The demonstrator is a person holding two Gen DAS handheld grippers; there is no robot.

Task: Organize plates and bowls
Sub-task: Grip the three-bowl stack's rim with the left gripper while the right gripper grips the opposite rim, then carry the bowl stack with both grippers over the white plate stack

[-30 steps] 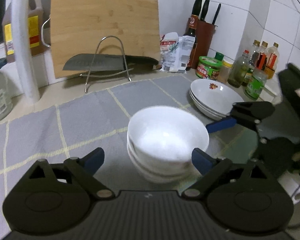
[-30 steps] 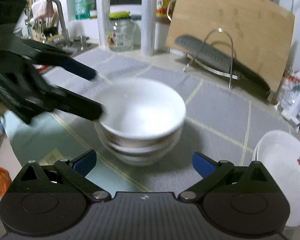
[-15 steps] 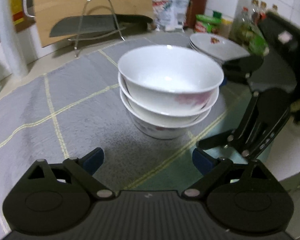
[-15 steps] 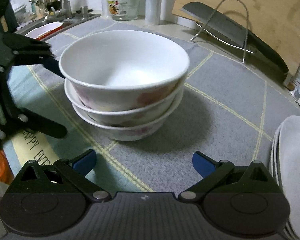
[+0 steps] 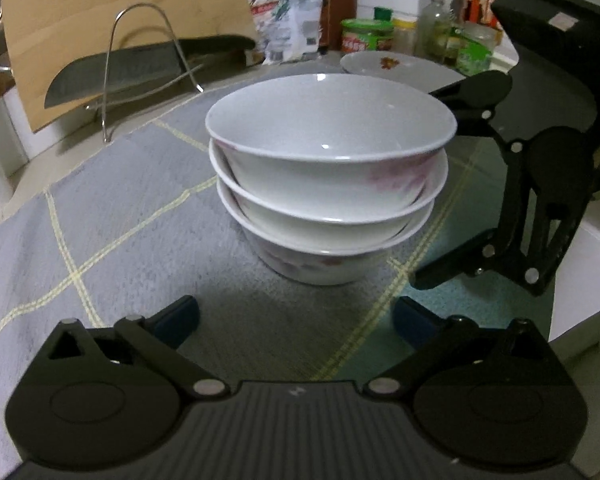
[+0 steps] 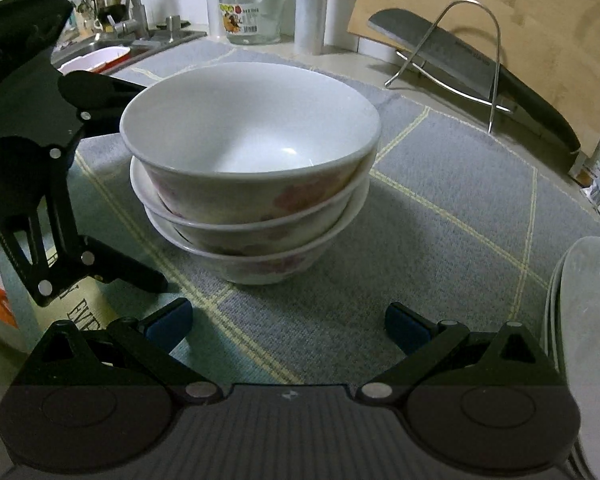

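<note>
Bowl stack point(image 5: 328, 184): three white bowls nested, sitting on the grey checked mat point(image 5: 120, 208), which I take as my landmark. The stack stands near the mat's front edge, towards the counter lip. The top bowl point(image 6: 250, 140) looks seated slightly off-centre in the one below; its rim overhangs on one side.

Left gripper point(image 5: 296, 316): jaws opening, nothing between the pads, stack just ahead of them and clear. Right gripper point(image 6: 288, 320): spread wide, empty, bowls just beyond its tips. Each one shows in the other's view, flanking the stack on opposite sides.

Risks as I judge them:
- If I close in from both sides at uneven pace, one finger could nudge the top bowl and slide it off its seat. Glazed ware on glazed ware offers little grip.
- Pinching only the top rim would lift one bowl and perhaps drag the second with it, then drop it.
- Pushing the whole stack towards the mat's front edge could send it off the counter.

Plate stack point(image 6: 588, 320) rests at the mat's right side, well apart from the bowls; a wide swing of the right gripper could clip it. The cleaver point(image 5: 140, 74) on its wire rack point(image 5: 140, 68) sits just behind the mat, out of the working path for now.
</note>
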